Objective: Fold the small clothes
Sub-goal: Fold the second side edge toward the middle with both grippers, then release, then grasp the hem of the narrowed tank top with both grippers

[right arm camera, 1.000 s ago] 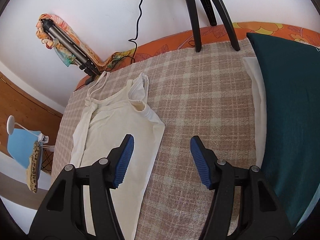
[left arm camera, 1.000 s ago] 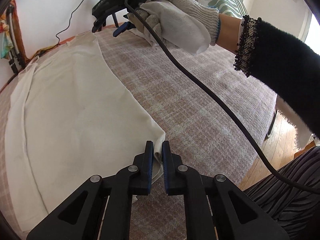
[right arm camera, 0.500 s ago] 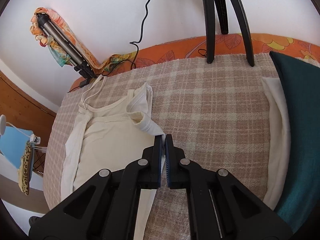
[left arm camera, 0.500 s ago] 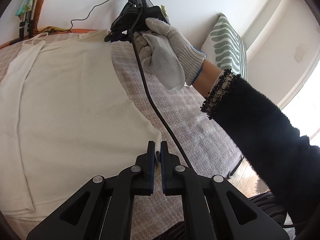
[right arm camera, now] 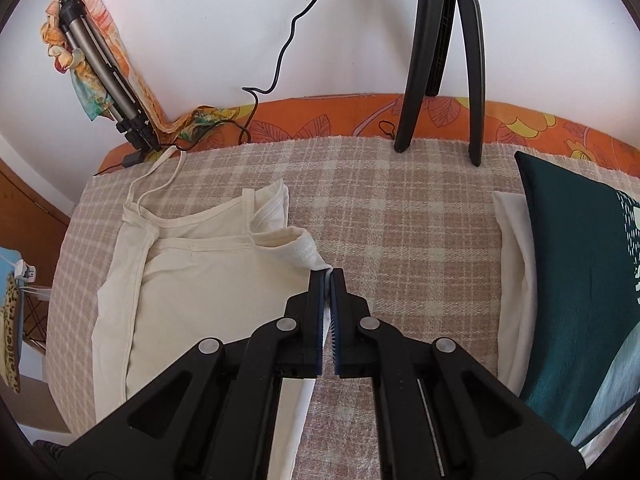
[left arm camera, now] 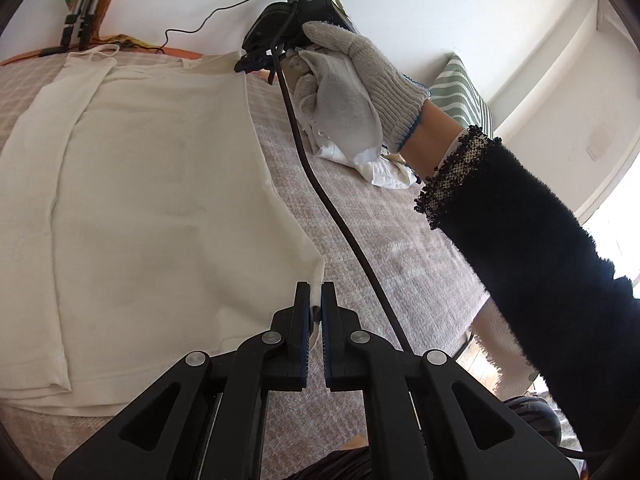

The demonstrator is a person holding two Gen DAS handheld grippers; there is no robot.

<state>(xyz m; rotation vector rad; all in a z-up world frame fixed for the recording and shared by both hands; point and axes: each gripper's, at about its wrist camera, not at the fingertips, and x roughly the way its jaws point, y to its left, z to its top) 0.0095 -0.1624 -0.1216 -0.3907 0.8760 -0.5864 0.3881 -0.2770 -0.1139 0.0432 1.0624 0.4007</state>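
Note:
A cream strappy top (left arm camera: pixel 152 200) lies spread on the plaid blanket (left arm camera: pixel 400 240). My left gripper (left arm camera: pixel 315 304) is shut on the top's lower right hem corner and lifts it slightly. In the right wrist view the same top (right arm camera: pixel 208 280) shows its straps and neckline, and my right gripper (right arm camera: pixel 329 280) is shut on its right armhole corner. In the left wrist view the right gripper (left arm camera: pixel 256 62) is at the far edge of the top, held by a gloved hand (left arm camera: pixel 352 88).
A black cable (left arm camera: pixel 320 200) runs from the right gripper across the blanket. A tripod (right arm camera: pixel 440 52) stands at the bed's far edge. A teal pillow (right arm camera: pixel 580 280) and folded white cloth (right arm camera: pixel 514 280) lie at right. A striped cushion (left arm camera: pixel 460 92) is beyond the hand.
My right gripper has closed from open onto the top's armhole corner. My left gripper has stayed shut on the hem corner and risen, tilting its view up.

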